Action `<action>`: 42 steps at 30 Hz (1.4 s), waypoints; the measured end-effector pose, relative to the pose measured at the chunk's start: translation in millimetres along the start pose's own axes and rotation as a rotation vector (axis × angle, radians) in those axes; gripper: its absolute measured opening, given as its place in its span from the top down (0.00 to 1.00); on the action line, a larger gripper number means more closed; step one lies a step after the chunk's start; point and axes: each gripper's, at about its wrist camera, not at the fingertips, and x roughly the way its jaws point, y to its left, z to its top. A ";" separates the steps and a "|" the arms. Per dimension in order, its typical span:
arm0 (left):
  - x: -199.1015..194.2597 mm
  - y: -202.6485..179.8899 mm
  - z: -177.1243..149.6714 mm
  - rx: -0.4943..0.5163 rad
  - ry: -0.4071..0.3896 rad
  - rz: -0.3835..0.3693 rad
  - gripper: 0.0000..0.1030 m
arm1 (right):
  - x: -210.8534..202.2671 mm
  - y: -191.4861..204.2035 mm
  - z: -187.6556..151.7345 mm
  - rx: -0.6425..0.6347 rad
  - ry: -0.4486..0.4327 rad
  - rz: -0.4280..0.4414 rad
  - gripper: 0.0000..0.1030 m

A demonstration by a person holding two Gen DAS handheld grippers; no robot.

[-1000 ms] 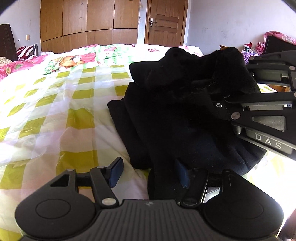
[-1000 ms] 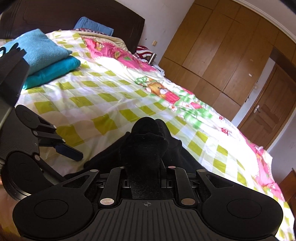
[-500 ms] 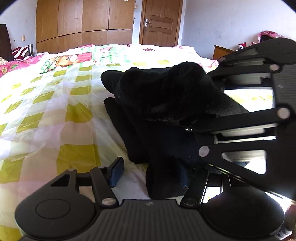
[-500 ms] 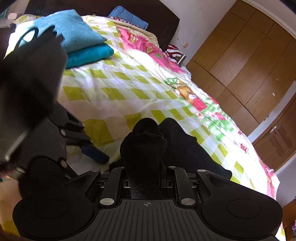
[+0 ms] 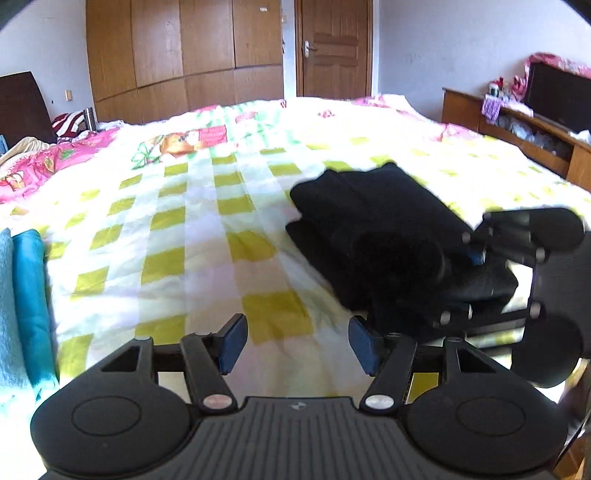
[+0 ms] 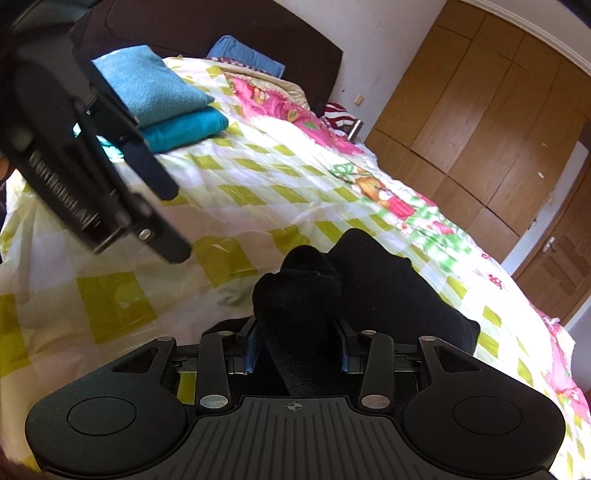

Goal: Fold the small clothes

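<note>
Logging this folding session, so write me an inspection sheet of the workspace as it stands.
Surface: bed with a yellow-checked bedspread, sunlit.
Job's things: black garment lying folded in layers on the bedspread; one bunched edge raised.
Clutter: two folded blue towels stacked near the dark headboard.
Grippers: left hand-held gripper open, empty, over bare bedspread; right hand-held gripper shut on the garment's raised edge.
Cables: nothing seen.
Surroundings: wooden wardrobe, closed door, low wooden shelf.
</note>
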 end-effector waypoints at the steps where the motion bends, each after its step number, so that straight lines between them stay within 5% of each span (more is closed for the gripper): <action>1: -0.7 -3.4 10.5 -0.007 -0.041 -0.006 0.30 | -2.2 2.3 1.2 0.018 -0.006 -0.024 0.61; 5: 19.4 -23.5 54.3 -0.014 -0.137 -0.081 0.29 | -26.1 4.9 -0.1 0.075 -0.030 -0.054 0.62; 8: 50.5 -53.2 77.8 0.087 -0.164 -0.105 0.29 | -48.4 -5.6 -8.6 0.149 -0.030 -0.091 0.62; 13: 134.5 -74.4 90.5 0.172 -0.016 -0.096 0.29 | -56.2 -45.6 -38.3 0.406 0.046 -0.208 0.61; 17: 175.3 -65.7 78.2 0.122 0.085 -0.054 0.23 | -34.1 -44.9 -54.7 0.507 0.120 -0.125 0.61; 21: 168.2 -76.5 73.5 0.197 0.071 -0.004 0.19 | -29.6 -32.2 -54.6 0.474 0.134 -0.119 0.61; 27: 130.8 -66.5 86.5 0.198 0.032 0.054 0.20 | -70.1 -67.9 -64.5 0.691 0.072 -0.077 0.63; 32: 90.2 -66.0 83.8 0.125 -0.017 -0.012 0.21 | -88.8 -81.0 -74.2 0.784 0.053 -0.083 0.62; 36: 102.3 -75.9 46.1 0.218 0.091 0.046 0.19 | -72.2 -65.8 -76.0 0.763 0.132 -0.004 0.62; 39: 102.5 -56.3 32.9 0.136 0.110 0.012 0.17 | -66.1 -56.7 -77.5 0.751 0.191 0.055 0.68; 42: 89.5 -53.1 42.3 0.120 0.082 0.010 0.18 | -81.1 -67.9 -71.2 0.748 0.152 0.006 0.68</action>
